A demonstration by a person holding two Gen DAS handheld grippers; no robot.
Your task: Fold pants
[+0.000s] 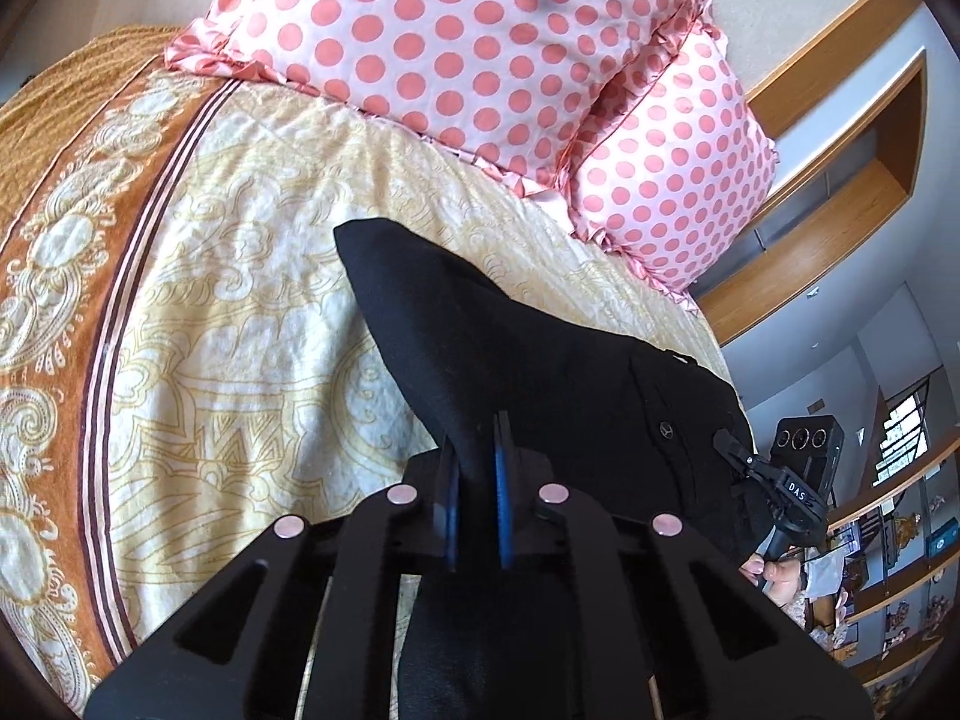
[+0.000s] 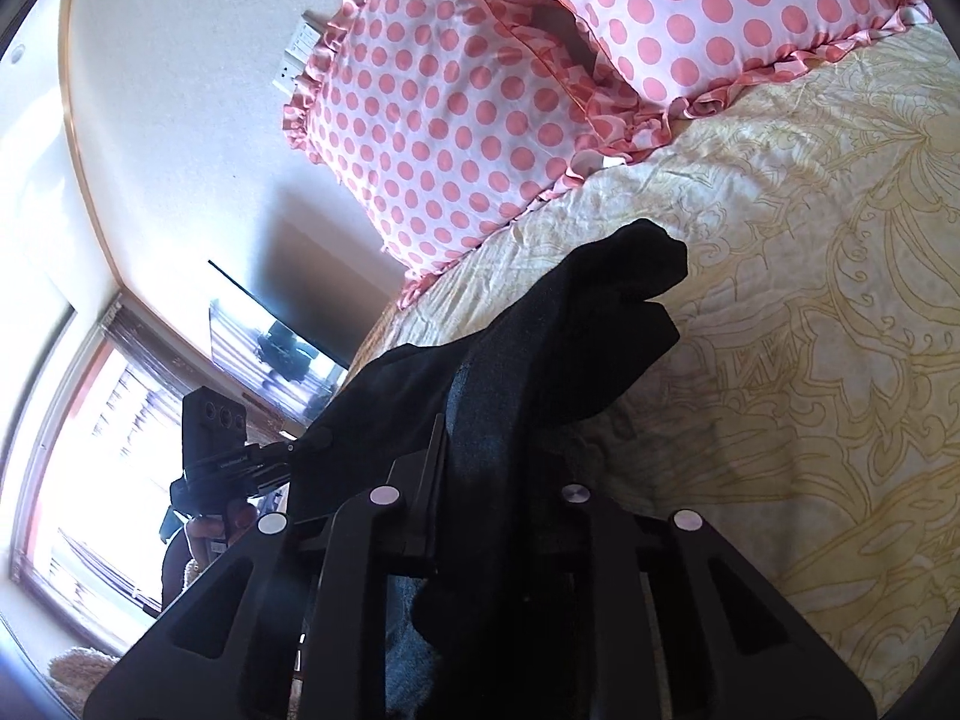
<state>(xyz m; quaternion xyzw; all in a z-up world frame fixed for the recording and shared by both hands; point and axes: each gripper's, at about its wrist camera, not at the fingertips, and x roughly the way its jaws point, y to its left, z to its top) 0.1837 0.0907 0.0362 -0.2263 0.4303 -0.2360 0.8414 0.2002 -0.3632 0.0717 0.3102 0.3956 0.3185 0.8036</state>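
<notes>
Two grippers, both clamped on the black pants, which hang between them above the bed.

Left gripper: blue-lined fingers nearly pressed together, pinching a thin fold of cloth that rises as a peak ahead of it. Cloth also drapes down under the gripper body.

Right gripper: jaws narrow, a thicker bunch of pants wedged between them; the right finger is hidden by cloth. From the left wrist view it bites the pants edge near a button, with the person's hand on the handle.

Pants end lifts off the patterned bedspread, not lying flat. Two pink polka-dot pillows sit at the head of the bed, well apart from the pants.
</notes>
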